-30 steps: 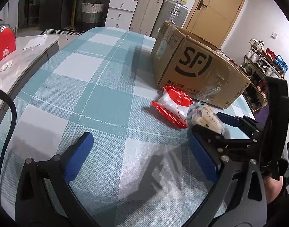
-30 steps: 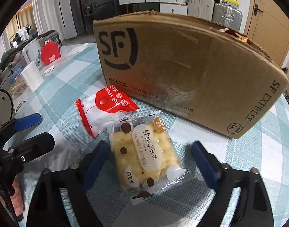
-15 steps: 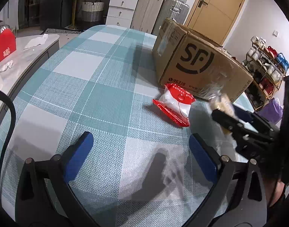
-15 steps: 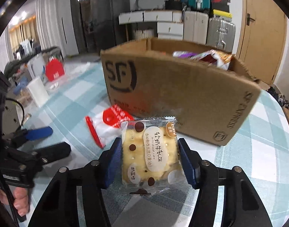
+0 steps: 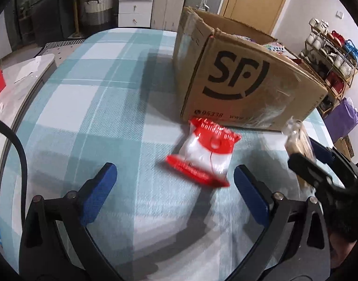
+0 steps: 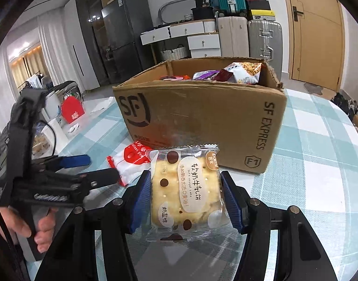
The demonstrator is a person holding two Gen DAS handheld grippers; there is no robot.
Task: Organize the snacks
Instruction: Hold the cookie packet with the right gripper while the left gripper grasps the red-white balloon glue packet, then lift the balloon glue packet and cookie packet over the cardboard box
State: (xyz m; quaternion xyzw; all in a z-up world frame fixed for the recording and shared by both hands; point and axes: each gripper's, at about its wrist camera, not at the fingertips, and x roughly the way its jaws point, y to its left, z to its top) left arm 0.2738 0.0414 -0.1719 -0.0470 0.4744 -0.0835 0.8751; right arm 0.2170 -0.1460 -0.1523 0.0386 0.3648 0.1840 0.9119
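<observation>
My right gripper [image 6: 185, 197] is shut on a clear packet of yellow nougat crackers [image 6: 184, 190], held up off the table in front of the open cardboard SF box [image 6: 202, 117]. Several snack bags [image 6: 225, 72] show inside the box. The same cracker packet [image 5: 298, 140] and right gripper [image 5: 319, 161] appear at the right edge of the left wrist view. A red-and-white snack packet [image 5: 204, 155] lies on the checked tablecloth just before the box [image 5: 249, 82]. My left gripper [image 5: 174, 185] stands open just short of that packet, which lies ahead of its right finger. In the right wrist view the left gripper [image 6: 85, 168] sits beside the red-and-white packet [image 6: 129, 161].
A teal and white checked cloth [image 5: 90, 107] covers the table. A grey side counter [image 5: 22, 75] with a red bag [image 6: 71, 112] stands to the left. Drawers, suitcases [image 6: 263, 37] and a door lie behind; a shoe rack [image 5: 331, 53] is at the right.
My right gripper closed on the cracker packet and lifted it off the table toward the box. My left gripper moved forward toward the red-and-white packet, staying open.
</observation>
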